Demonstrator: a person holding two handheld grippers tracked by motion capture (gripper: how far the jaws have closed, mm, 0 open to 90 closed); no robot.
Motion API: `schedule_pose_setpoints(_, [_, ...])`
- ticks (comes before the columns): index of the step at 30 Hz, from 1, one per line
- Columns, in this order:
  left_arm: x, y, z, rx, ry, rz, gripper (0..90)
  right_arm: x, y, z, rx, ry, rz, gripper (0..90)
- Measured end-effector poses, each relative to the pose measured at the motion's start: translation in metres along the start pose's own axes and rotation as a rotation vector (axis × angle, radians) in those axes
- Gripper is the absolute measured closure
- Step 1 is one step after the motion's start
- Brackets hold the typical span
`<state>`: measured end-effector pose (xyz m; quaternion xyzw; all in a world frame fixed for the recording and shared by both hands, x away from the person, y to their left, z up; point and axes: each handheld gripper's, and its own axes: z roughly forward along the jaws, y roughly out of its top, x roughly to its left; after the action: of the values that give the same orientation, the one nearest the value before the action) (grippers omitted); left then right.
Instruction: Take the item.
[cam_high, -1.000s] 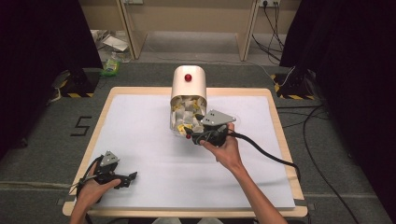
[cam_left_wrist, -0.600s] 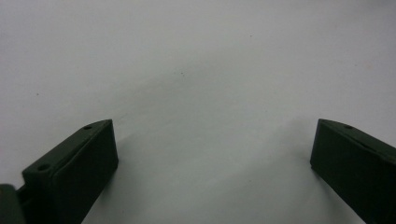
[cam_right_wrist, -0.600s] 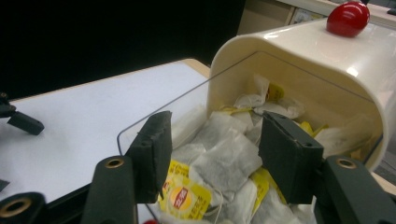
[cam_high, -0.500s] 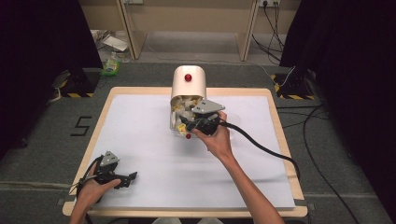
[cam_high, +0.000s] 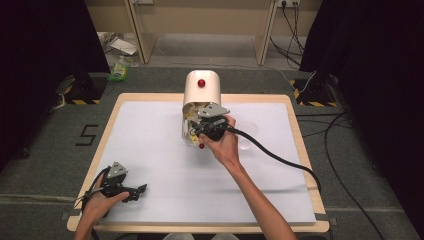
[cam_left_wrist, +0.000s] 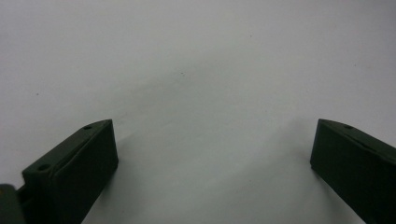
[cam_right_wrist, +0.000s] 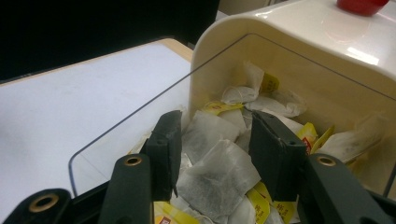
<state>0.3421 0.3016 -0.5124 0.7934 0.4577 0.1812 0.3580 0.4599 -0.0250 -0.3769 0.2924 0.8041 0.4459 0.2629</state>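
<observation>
A cream box (cam_high: 201, 90) with a red knob (cam_high: 201, 83) stands at the back middle of the white mat, and its open front is full of tea bags (cam_right_wrist: 219, 172). My right gripper (cam_high: 197, 129) reaches into that opening. In the right gripper view it (cam_right_wrist: 215, 126) is open, with its jaws on either side of one white tea bag (cam_right_wrist: 208, 135) on top of the pile. The box's clear front panel (cam_right_wrist: 140, 121) is tilted outward to the left. My left gripper (cam_high: 137, 190) rests open on the mat at the front left, with nothing but bare mat (cam_left_wrist: 201, 84) between its jaws.
The white mat (cam_high: 150, 145) covers a wooden-edged table (cam_high: 295, 120). A faint clear round object (cam_high: 247, 136) lies right of my right hand. A black cable (cam_high: 280, 157) trails across the mat toward the right edge. Bottles and clutter sit on the floor behind.
My right gripper has moved forward and left into the box's open front, in among the tea bags. The left gripper has stayed put.
</observation>
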Motion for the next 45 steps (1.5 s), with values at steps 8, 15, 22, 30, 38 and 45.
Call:
schedule_pose_setpoints(8, [0.0,0.0,0.0,0.0,0.0,0.0,0.0,0.01,0.005,0.005,0.029,-0.046,-0.055,58.2])
schedule_pose_setpoints(15, [0.0,0.0,0.0,0.0,0.0,0.0,0.0,0.01,0.003,0.012,0.09,-0.065,-0.049,60.4])
schedule_pose_setpoints(22, [0.0,0.0,0.0,0.0,0.0,0.0,0.0,0.009,0.0,0.015,0.116,-0.069,-0.058,71.9])
schedule_pose_setpoints(30, [0.0,0.0,0.0,0.0,0.0,0.0,0.0,0.006,-0.003,0.011,0.111,-0.032,-0.068,90.0])
schedule_pose_setpoints(38, [0.0,0.0,0.0,0.0,0.001,0.0,0.0,0.001,0.0,0.002,0.066,-0.023,-0.064,90.0])
schedule_pose_setpoints(45, [0.0,0.0,0.0,0.0,0.001,0.0,0.0,-0.003,0.009,-0.015,-0.017,-0.004,-0.042,90.0])
